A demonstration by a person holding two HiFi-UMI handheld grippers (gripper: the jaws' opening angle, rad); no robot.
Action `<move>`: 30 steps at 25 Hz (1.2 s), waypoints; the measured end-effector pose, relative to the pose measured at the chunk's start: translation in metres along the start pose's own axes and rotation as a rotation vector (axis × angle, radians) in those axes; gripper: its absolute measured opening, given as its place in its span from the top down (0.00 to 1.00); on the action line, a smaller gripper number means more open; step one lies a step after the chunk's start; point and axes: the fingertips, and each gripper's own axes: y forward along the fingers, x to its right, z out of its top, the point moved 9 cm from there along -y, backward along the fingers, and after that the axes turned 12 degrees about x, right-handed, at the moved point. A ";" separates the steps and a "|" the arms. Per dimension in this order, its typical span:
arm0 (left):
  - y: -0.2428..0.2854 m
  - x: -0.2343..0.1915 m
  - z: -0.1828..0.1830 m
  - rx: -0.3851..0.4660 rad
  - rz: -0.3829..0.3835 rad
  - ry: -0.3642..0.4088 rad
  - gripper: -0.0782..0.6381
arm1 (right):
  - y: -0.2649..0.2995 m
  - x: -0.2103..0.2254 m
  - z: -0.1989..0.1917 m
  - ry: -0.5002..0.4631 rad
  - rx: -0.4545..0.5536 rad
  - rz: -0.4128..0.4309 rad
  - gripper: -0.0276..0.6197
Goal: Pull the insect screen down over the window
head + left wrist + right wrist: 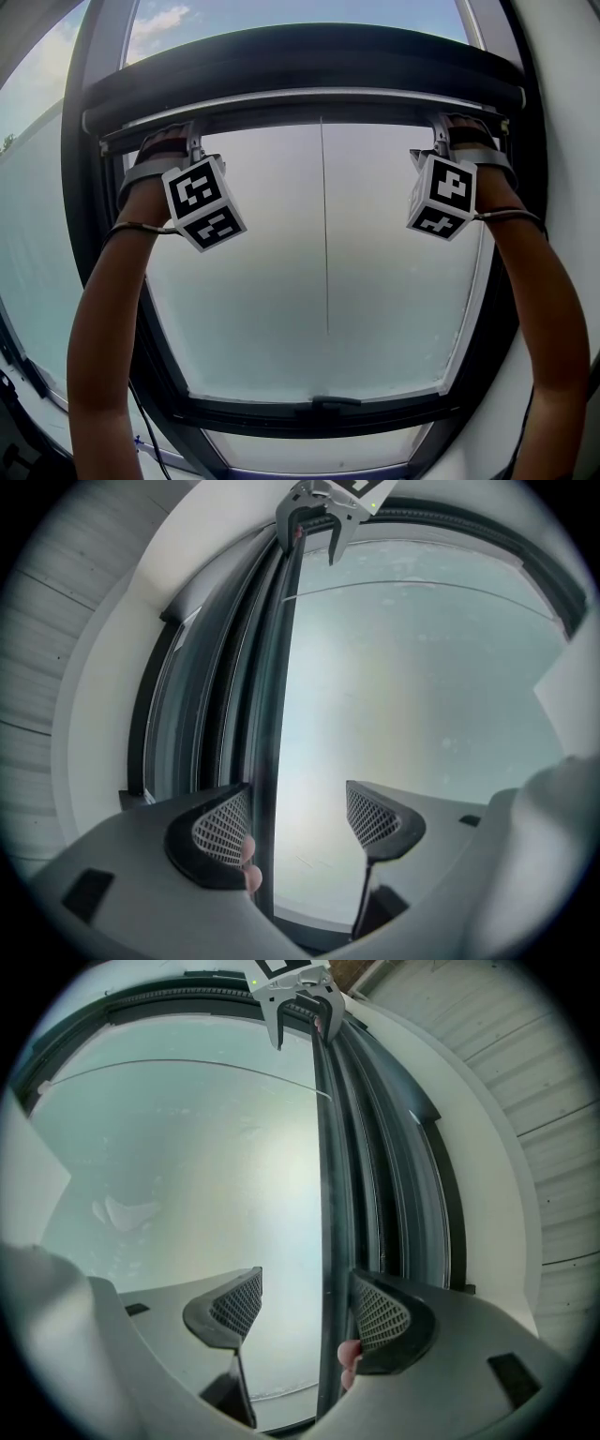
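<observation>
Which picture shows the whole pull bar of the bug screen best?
The head view: the pull bar stretches whole across the window top. The left gripper view shows only a dark strip of it between the left gripper's open jaws; the right gripper view likewise, for the right gripper.

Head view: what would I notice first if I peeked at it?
Two arms reach up to the window's top. The left claw and the right claw, each wearing a black-and-white patterned cube, sit open at the dark bar near its two ends. A thin cord hangs down the middle of the pale pane.
</observation>
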 end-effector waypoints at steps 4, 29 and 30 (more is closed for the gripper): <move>-0.005 0.007 0.001 -0.008 -0.036 0.006 0.47 | -0.005 -0.007 -0.001 -0.008 -0.005 0.020 0.53; -0.051 0.095 0.003 -0.002 -0.145 -0.010 0.47 | -0.057 -0.088 0.011 0.019 0.022 0.199 0.53; -0.053 0.098 0.003 0.001 -0.162 -0.011 0.47 | -0.059 -0.091 0.011 0.019 0.024 0.206 0.53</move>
